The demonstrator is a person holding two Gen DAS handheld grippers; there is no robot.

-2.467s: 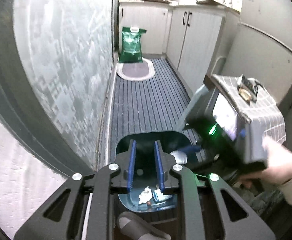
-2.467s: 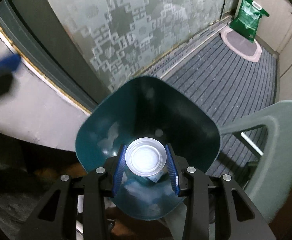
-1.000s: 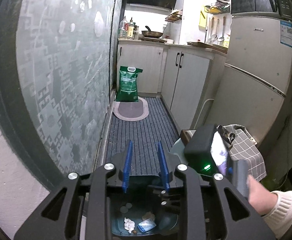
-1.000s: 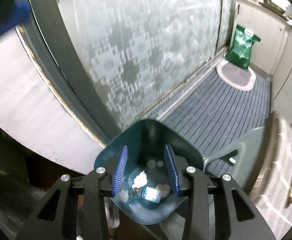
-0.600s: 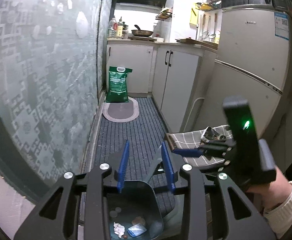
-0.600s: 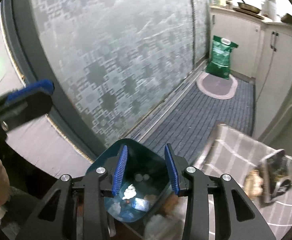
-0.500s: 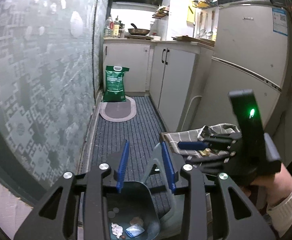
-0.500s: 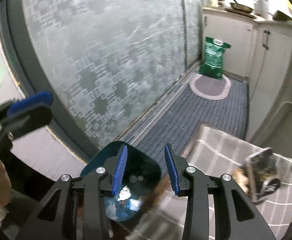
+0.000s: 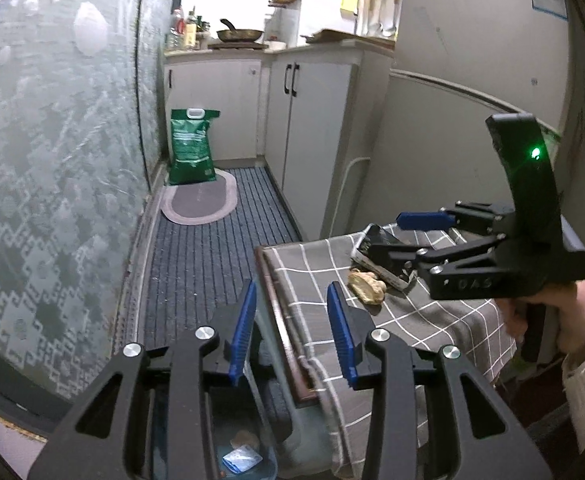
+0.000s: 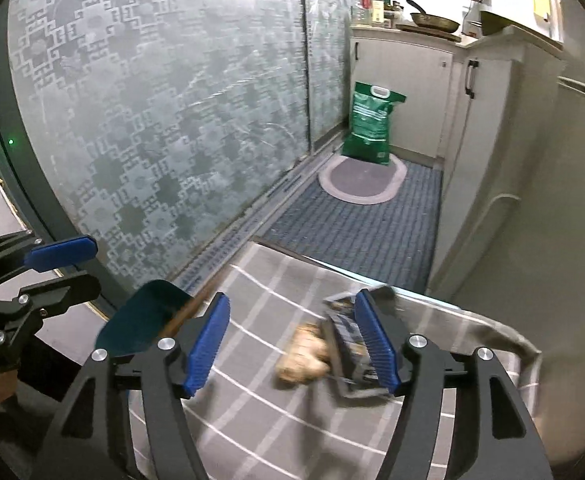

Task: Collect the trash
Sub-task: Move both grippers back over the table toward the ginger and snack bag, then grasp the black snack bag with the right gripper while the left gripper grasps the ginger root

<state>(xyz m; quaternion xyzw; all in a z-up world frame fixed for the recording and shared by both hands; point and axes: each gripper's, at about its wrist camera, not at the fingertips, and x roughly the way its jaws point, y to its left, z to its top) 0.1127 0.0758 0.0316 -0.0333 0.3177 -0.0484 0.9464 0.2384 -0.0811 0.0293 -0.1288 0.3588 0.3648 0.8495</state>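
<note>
A tan lump of ginger [image 9: 366, 287] and a dark crumpled wrapper [image 9: 376, 246] lie on a small table with a grey checked cloth [image 9: 420, 316]. They also show in the right wrist view: ginger [image 10: 302, 358], wrapper [image 10: 348, 334]. My right gripper [image 10: 292, 346] is open wide and hovers above them, empty. My left gripper [image 9: 290, 330] is open and empty, over the table's left edge. The teal trash bin [image 10: 140, 322] stands on the floor left of the table, with scraps [image 9: 241, 454] inside.
A frosted patterned glass door [image 9: 52, 160] runs along the left. A striped mat [image 9: 208, 248] covers the narrow floor, with an oval rug [image 9: 200, 204] and a green bag [image 9: 191, 146] at the far end. White cabinets [image 9: 312, 140] and a fridge [image 9: 472, 100] stand on the right.
The right gripper released a plastic cup into the bin, then swung right over the checked table and opened wider. The left gripper rose from the bin to the table edge.
</note>
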